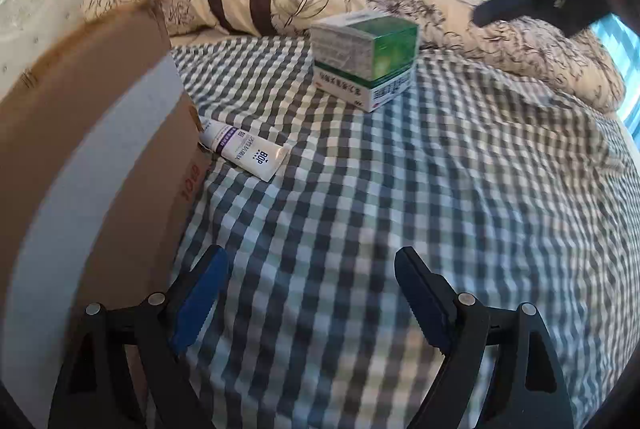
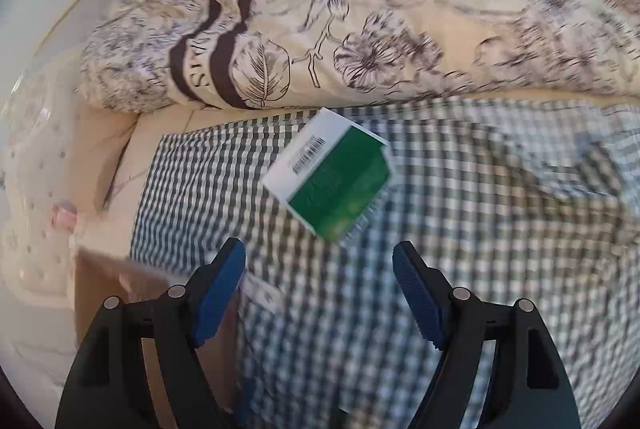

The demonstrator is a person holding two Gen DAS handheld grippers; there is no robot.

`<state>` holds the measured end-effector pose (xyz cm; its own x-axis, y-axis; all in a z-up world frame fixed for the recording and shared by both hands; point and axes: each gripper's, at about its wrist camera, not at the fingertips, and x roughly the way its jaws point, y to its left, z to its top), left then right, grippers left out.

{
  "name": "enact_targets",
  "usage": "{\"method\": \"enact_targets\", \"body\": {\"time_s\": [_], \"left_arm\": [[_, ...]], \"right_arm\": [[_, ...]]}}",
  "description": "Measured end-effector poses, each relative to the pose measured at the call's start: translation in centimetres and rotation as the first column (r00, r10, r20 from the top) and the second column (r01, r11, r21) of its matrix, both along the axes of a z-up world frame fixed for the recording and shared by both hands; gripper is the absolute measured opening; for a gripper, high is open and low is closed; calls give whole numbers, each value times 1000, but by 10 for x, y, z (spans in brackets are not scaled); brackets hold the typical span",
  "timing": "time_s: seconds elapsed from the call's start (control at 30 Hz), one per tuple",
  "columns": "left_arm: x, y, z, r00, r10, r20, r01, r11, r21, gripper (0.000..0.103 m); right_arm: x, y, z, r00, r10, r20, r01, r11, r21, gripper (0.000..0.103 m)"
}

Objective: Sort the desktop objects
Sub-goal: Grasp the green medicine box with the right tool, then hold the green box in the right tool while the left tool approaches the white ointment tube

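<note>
Left gripper [image 1: 311, 271] jaws apart, empty, green box [image 2: 332, 177] just beyond right gripper [image 2: 319, 265] spread jaws

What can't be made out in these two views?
- Brown cardboard box: its inside is hidden, cut off by the left wrist view's edge.
- Green and white carton: its print is motion-blurred in the right wrist view.
- White tube: mostly hidden behind the right hand-held gripper finger.
</note>
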<state>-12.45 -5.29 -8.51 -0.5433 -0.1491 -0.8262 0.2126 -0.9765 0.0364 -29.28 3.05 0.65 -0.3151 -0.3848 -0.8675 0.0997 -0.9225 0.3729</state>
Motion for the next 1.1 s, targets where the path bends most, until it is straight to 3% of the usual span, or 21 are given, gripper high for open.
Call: {"method": "enact_targets", "body": {"time_s": [0.43, 0.53, 0.63, 0.77, 0.97, 1.1], "left_arm": [[-39, -14, -20, 998, 68, -15, -67, 997, 28, 88], [-42, -13, -27, 997, 73, -15, -73, 997, 18, 88], [-43, -14, -31, 997, 81, -19, -80, 996, 24, 88], [-42, -13, -35, 997, 78, -29, -77, 997, 23, 89], [-43, -14, -39, 997, 77, -29, -76, 997, 20, 89], [-41, -13, -39, 996, 76, -35, -75, 997, 22, 89]], "right_arm": [[-63, -31, -46, 976, -170, 134, 160, 984, 81, 80], [-72, -30, -49, 962, -214, 169, 209, 977, 48, 82], [-79, -31, -58, 941, -266, 207, 254, 964, 83, 86], [-87, -42, -72, 933, -262, 247, 240, 964, 116, 92], [-92, -57, -84, 958, -194, 213, 163, 974, 156, 102], [-94, -58, -87, 963, -178, 202, 149, 977, 150, 103]]}}
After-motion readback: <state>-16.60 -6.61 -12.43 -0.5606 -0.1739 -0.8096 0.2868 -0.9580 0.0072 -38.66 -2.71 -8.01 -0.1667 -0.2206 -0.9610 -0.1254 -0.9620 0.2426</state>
